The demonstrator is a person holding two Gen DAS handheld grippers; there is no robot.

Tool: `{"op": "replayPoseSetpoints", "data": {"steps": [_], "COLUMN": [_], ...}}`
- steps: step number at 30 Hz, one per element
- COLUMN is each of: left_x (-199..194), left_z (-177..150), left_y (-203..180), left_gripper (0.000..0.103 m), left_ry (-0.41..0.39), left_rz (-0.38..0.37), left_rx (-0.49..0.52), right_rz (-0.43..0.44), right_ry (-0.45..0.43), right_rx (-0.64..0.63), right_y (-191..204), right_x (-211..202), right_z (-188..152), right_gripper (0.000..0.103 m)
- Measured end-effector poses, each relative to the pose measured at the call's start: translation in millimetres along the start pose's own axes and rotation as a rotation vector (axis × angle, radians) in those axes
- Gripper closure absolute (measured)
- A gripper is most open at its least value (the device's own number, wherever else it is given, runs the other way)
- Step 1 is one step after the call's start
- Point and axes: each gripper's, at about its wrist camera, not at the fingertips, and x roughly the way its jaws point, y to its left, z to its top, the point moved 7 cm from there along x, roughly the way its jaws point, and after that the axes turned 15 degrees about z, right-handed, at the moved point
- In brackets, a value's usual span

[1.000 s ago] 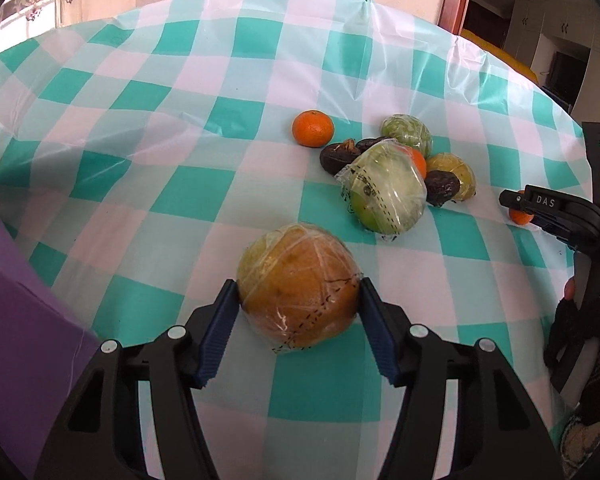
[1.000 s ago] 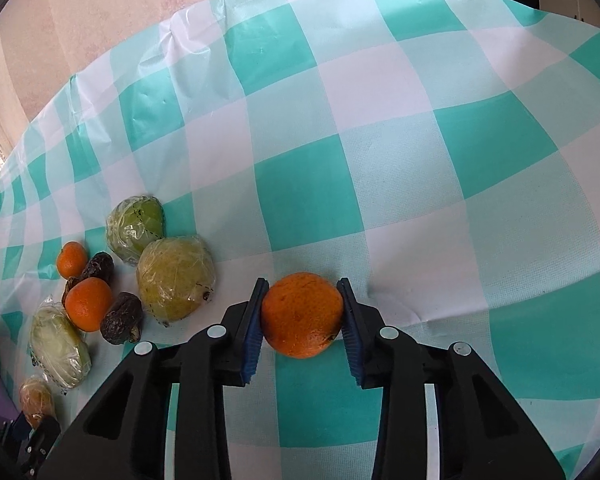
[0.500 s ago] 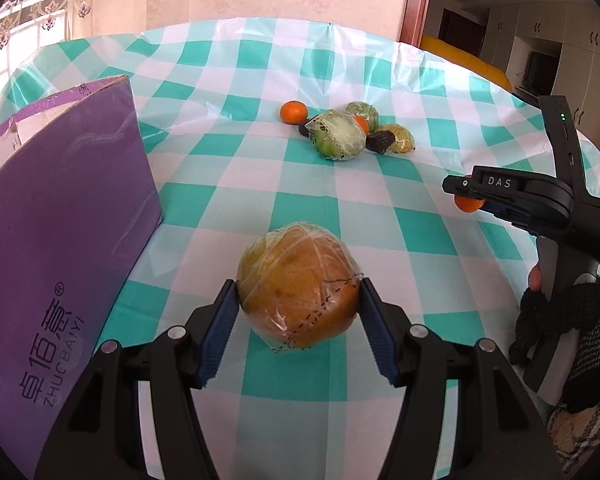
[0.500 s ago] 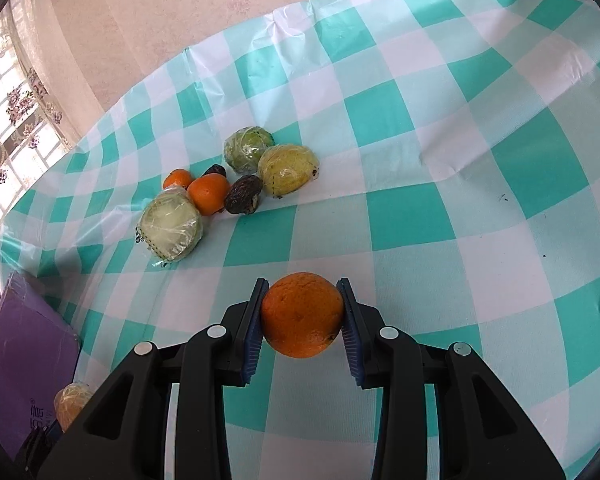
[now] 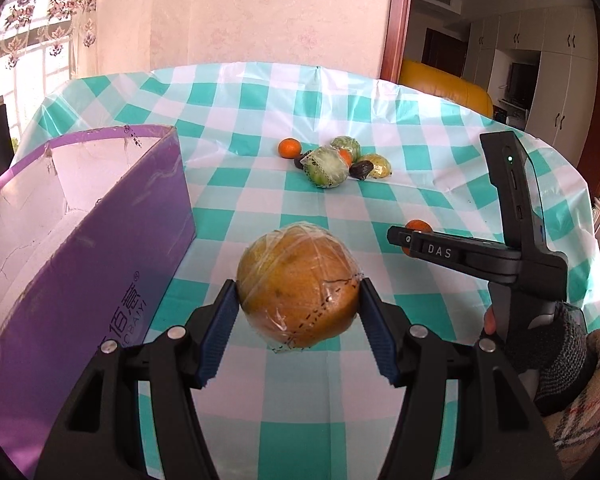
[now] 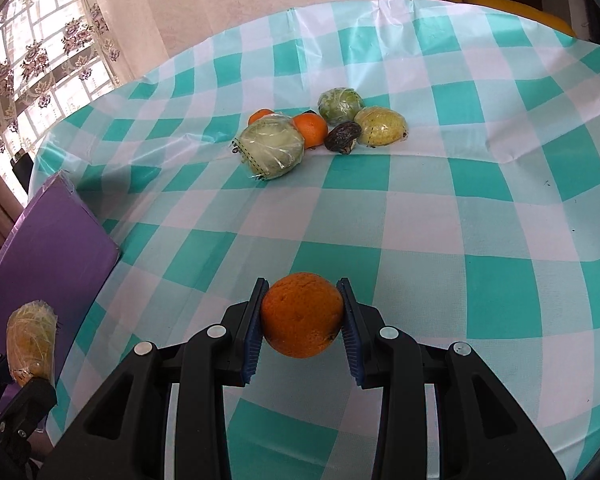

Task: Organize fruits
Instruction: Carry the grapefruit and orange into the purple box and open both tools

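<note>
Nearest, the left gripper (image 5: 299, 312) is clamped on a big plastic-wrapped orange-brown fruit (image 5: 298, 286), held above the checked tablecloth (image 5: 236, 184) just beside the purple box (image 5: 100, 256). The part of the box's pale inside that shows holds nothing. The right gripper (image 6: 302, 322) is clenched on a small orange (image 6: 302, 315), also off the cloth. Farther back, the remaining fruits (image 6: 320, 132) lie bunched together on the table, some wrapped in film, well apart from the box
</note>
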Motion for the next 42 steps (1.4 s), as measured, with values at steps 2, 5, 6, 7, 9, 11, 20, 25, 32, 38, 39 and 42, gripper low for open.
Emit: {"op": "replayPoseSetpoints", "data": {"steps": [2,5,6,7,9,11,20,25,32,38,39,42], "left_x": [-15,-40,-48,-57,-74,-90,-101,-88,-66,-52,-48,-42], "left_z": [5,13,16,19,24,29,22,11,-11,-26,-28,-30], "left_y": [8,23,30,37,52,69,179,223,267,276,276,276], "left_gripper": [0.042,0.042,0.042,0.042,0.042,0.042,0.042,0.042,0.042,0.042,0.042,0.042], "left_ry": [-0.028,-0.072,-0.086,-0.099,-0.127,-0.15,-0.112,-0.053,0.048,0.11,0.124,0.143], "left_rz": [0.003,0.013,0.02,0.028,0.048,0.083,0.259,0.321,0.41,0.462,0.474,0.513], "left_rx": [-0.006,-0.031,-0.039,-0.049,-0.065,-0.077,-0.236,-0.295,-0.345,-0.304,-0.295,-0.259], "right_rz": [0.026,0.066,0.078,0.094,0.145,0.182,0.338,0.37,0.292,0.179,0.166,0.081], "right_ry": [0.005,0.023,0.03,0.035,0.035,0.037,-0.002,0.017,0.03,0.197,0.221,0.252], "right_rx": [-0.008,-0.027,-0.034,-0.036,-0.027,-0.061,-0.296,-0.421,-0.59,-0.601,-0.61,-0.703], "right_y": [10,27,33,39,54,77,207,267,325,327,327,333], "right_x": [1,3,4,5,4,1,-26,-20,4,62,69,81], "right_z": [-5,-13,-16,-18,-20,-20,1,-2,1,-18,-24,-36], "right_gripper": [0.067,0.067,0.067,0.067,0.067,0.067,0.067,0.067,0.067,0.067,0.067,0.064]}}
